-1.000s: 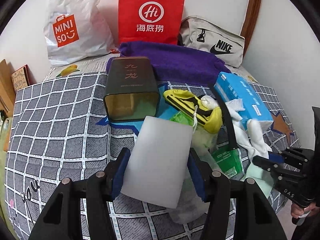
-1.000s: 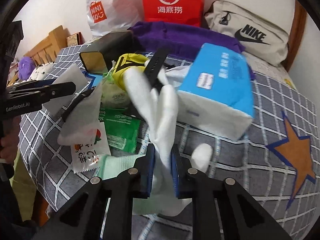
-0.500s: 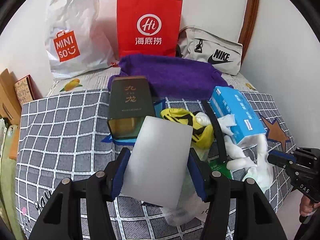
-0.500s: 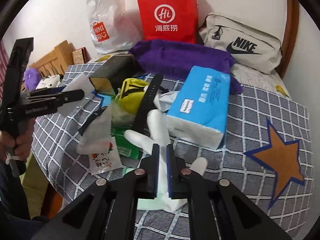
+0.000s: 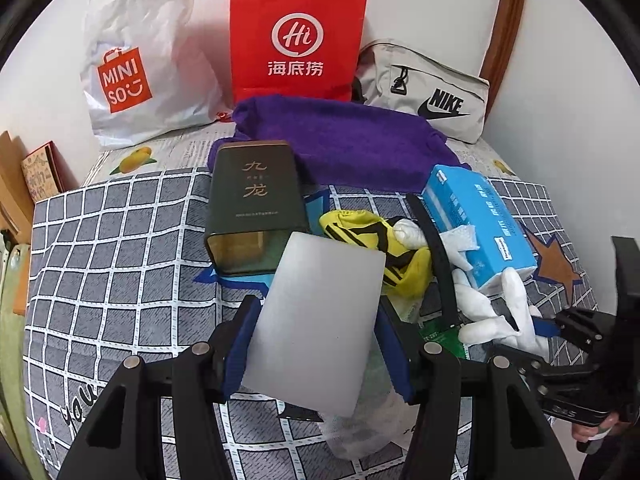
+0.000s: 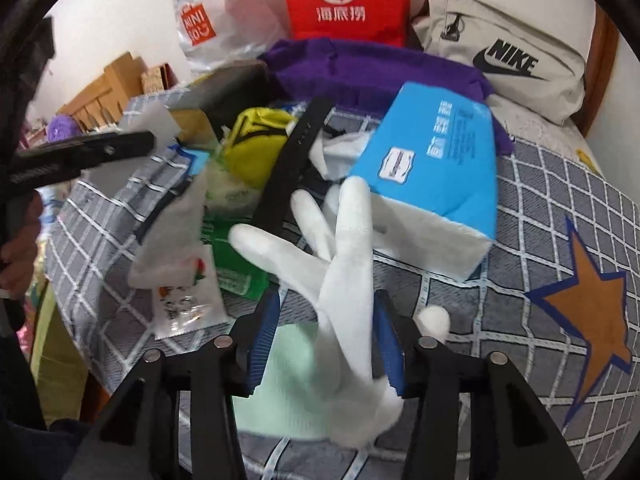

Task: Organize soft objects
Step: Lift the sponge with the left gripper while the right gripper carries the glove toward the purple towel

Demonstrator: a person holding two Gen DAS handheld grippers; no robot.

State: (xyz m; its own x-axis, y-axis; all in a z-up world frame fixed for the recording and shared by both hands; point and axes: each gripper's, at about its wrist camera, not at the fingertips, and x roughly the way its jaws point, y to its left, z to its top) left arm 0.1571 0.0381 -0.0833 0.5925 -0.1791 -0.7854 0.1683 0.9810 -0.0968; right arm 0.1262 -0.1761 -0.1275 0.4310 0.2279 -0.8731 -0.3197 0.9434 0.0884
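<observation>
Left wrist: checked bedspread (star-printed) against white wall.

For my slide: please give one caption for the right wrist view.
Right gripper opening around a white glove beside a blue tissue pack.

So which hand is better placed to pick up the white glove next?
Right. The right claw is opening with the white glove directly between its pads, while the left claw is occupied, clamped on a frosted white sheet.
</observation>
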